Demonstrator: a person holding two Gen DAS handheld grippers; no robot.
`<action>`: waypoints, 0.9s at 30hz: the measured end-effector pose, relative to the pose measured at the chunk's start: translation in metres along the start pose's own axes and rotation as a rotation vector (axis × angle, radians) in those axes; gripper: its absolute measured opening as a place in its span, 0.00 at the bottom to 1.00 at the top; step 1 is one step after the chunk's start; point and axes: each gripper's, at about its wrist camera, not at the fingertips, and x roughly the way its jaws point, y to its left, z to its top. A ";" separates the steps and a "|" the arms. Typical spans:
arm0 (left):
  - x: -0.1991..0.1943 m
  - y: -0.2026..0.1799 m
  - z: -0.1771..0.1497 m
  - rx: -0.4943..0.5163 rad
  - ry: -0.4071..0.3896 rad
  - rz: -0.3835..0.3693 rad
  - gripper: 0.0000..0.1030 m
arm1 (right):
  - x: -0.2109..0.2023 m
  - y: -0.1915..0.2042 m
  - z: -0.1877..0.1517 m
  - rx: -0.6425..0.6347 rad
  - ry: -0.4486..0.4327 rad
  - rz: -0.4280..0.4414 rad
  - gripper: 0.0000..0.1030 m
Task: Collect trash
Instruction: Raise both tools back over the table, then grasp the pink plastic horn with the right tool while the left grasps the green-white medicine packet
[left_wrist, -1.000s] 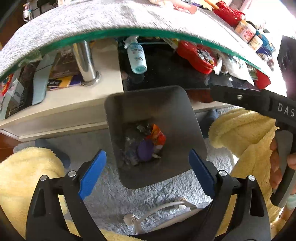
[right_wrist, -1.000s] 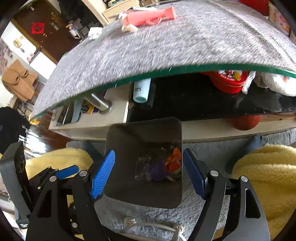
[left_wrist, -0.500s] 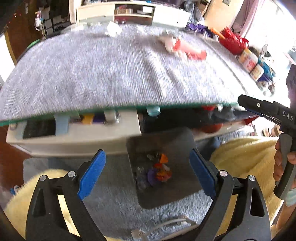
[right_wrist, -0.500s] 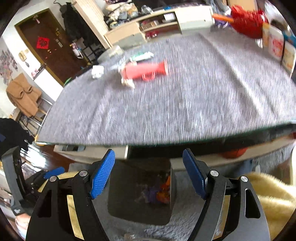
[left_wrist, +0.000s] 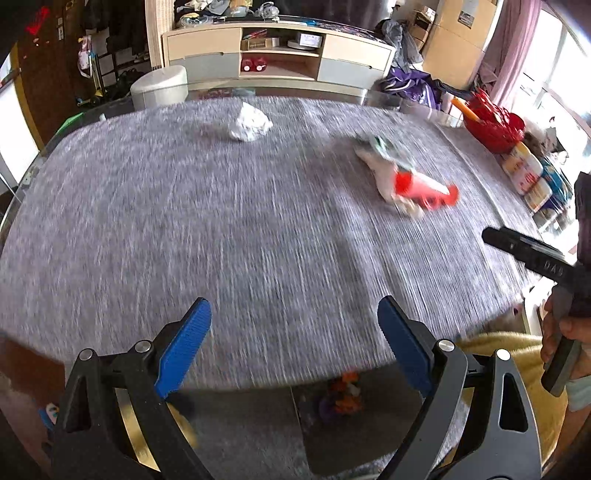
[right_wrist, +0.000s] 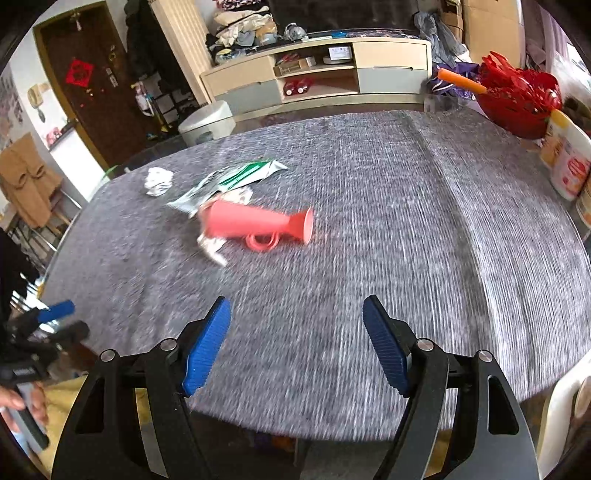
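Both grippers, L & R, jaws wide, empty; R body lettering "DAS", partly blurred

Both cameras ride just behind their own fingers, looking down and forward across the grey table. They share the somewhat blurred red horn and the far cabinet.

Left gripper open, empty over table w/ crumpled paper.

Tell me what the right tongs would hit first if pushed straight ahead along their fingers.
Most likely the bare grey tablecloth. The right tongs stand open and empty, aimed down at it. The red toy horn lies farther on, left of that line, though depth is hard to judge.
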 end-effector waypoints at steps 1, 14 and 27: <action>0.002 0.002 0.008 -0.005 -0.002 0.002 0.84 | 0.005 -0.001 0.004 -0.004 0.003 -0.004 0.72; 0.029 -0.026 0.082 0.062 -0.034 -0.040 0.84 | 0.054 0.019 0.041 -0.147 0.034 -0.005 0.73; 0.045 -0.034 0.106 0.079 -0.023 -0.053 0.84 | 0.072 0.028 0.053 -0.224 0.030 0.077 0.62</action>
